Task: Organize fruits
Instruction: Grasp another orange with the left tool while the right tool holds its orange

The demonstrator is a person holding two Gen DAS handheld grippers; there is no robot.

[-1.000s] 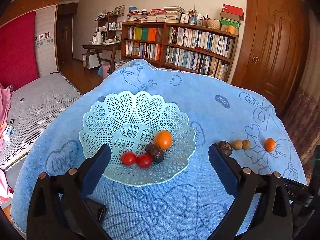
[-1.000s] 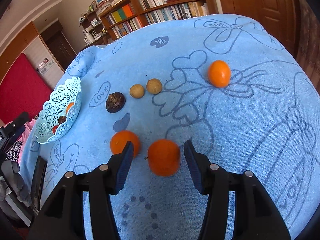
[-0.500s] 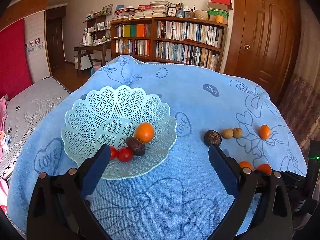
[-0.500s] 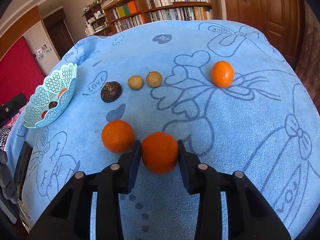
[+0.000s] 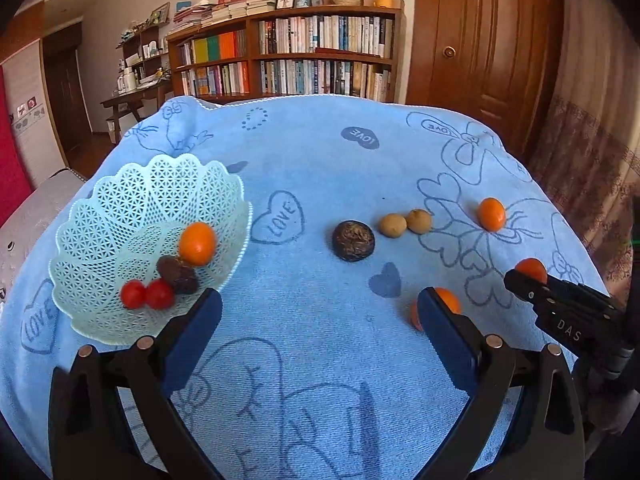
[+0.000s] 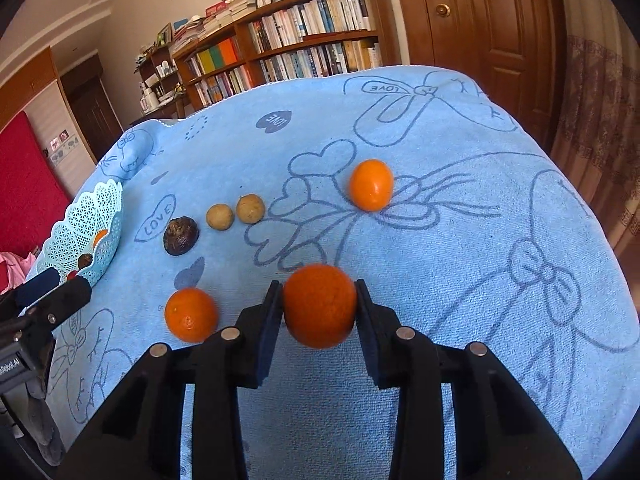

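Blue "LOVE" towel (image 6: 460, 240); right gripper (image 6: 318, 304) clamps an orange (image 6: 320, 306); left gripper (image 5: 318, 332), "DAS"-marked, apart.

A blue towel (image 5: 328, 360) carries a lattice basket (image 5: 100, 320), three loose oranges, two brown fruits, one dark fruit.

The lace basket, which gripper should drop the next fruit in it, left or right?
Right. The right gripper is already shut on an orange, while the left gripper is open and empty, though nearer the basket.
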